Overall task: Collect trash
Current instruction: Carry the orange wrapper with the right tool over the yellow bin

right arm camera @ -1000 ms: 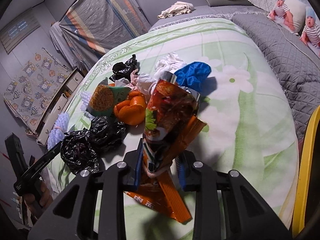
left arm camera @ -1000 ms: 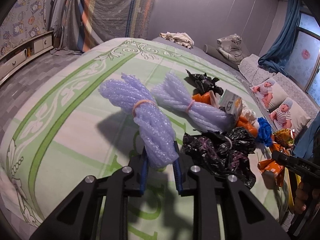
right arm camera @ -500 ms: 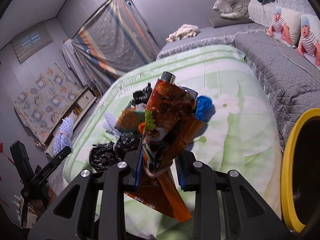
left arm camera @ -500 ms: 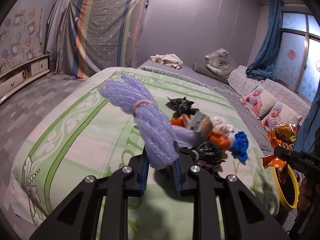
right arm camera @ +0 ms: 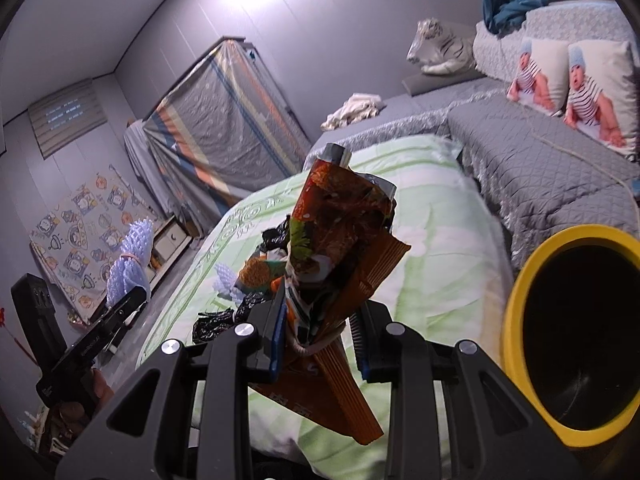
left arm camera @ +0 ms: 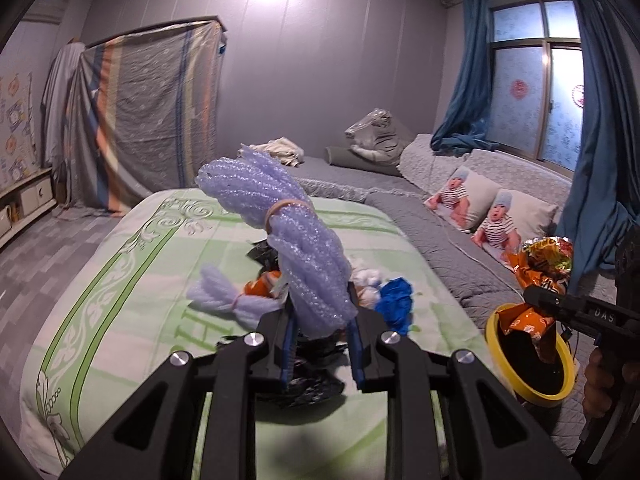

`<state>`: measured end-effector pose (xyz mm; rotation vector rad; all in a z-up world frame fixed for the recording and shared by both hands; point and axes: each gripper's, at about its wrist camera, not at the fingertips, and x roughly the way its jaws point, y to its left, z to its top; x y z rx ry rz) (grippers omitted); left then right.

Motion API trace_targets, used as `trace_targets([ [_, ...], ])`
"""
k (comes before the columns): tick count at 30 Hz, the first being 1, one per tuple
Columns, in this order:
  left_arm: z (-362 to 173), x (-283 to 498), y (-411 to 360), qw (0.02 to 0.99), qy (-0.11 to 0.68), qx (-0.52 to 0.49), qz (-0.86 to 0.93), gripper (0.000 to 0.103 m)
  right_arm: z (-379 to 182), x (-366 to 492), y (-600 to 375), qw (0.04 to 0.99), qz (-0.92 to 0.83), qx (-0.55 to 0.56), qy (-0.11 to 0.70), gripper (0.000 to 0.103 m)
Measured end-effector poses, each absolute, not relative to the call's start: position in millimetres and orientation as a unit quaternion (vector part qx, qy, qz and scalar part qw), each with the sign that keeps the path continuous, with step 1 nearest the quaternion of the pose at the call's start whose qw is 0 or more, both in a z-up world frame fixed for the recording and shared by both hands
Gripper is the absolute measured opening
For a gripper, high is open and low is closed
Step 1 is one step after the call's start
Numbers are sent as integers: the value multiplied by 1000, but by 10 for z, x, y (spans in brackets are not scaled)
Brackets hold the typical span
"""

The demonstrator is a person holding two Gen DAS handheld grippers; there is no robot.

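My left gripper (left arm camera: 320,344) is shut on a purple foam-net bundle (left arm camera: 296,248) tied with a rubber band and holds it up above the bed. My right gripper (right arm camera: 320,344) is shut on orange snack wrappers (right arm camera: 336,248) and holds them beside the yellow-rimmed trash bin (right arm camera: 516,320). In the left wrist view the wrappers (left arm camera: 540,272) hang over the bin (left arm camera: 490,328). More trash lies on the bed: a second purple foam net (left arm camera: 224,300), black bags (left arm camera: 304,368), a blue glove (left arm camera: 396,300), white tissue (left arm camera: 368,276).
The green-and-white bedspread (left arm camera: 132,280) covers the bed. A grey quilted sofa (right arm camera: 540,168) with baby-print pillows (left arm camera: 480,208) stands to the right. A draped rack (left arm camera: 144,120) and low cabinet (left arm camera: 24,200) stand at the far left.
Both grippers have lifted their loads off the bed. The right gripper has carried the wrappers right to the yellow bin. The left gripper has risen with the foam net.
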<state>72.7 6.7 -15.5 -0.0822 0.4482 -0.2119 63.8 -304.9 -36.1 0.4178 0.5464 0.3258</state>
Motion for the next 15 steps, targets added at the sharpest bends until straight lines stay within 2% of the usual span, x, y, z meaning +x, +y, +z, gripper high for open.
trace_targets([
  [15,143,607,-745,964,185,7,-193,20,-197,68,-3731,950,86,219,206,26],
])
